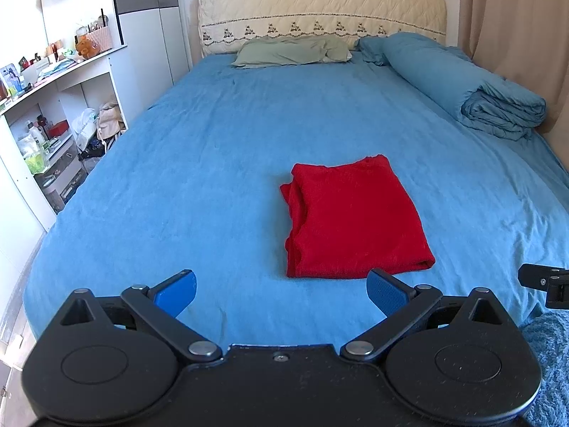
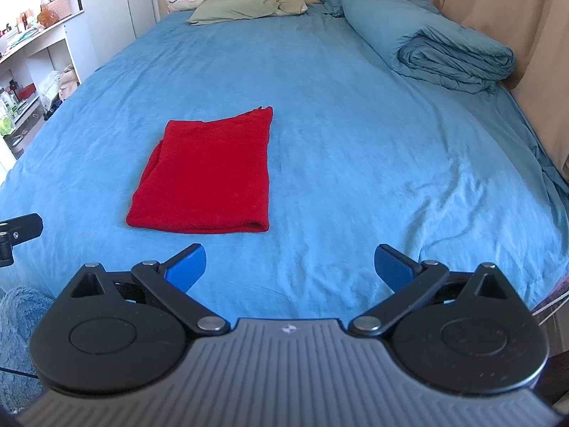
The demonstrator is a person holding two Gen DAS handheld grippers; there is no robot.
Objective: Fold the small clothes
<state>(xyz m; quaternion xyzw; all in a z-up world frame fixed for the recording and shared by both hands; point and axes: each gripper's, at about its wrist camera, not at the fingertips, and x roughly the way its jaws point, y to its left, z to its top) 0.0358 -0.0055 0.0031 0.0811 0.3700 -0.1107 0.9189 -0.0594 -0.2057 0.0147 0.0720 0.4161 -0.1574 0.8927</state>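
Note:
A red garment (image 1: pixel 352 220) lies folded into a flat rectangle on the blue bed sheet (image 1: pixel 213 163), with layered edges showing on its left side. It also shows in the right wrist view (image 2: pixel 209 174). My left gripper (image 1: pixel 281 290) is open and empty, just short of the garment's near edge and a little to its left. My right gripper (image 2: pixel 290 267) is open and empty, nearer than the garment and to its right. A black part of each gripper shows at the edge of the other's view.
A rolled blue duvet (image 1: pixel 462 82) lies along the bed's right side by a beige curtain (image 2: pixel 498 10). A green pillow (image 1: pixel 291 51) rests at the headboard (image 1: pixel 320 10). White shelves (image 1: pixel 53 114) full of small items stand left of the bed.

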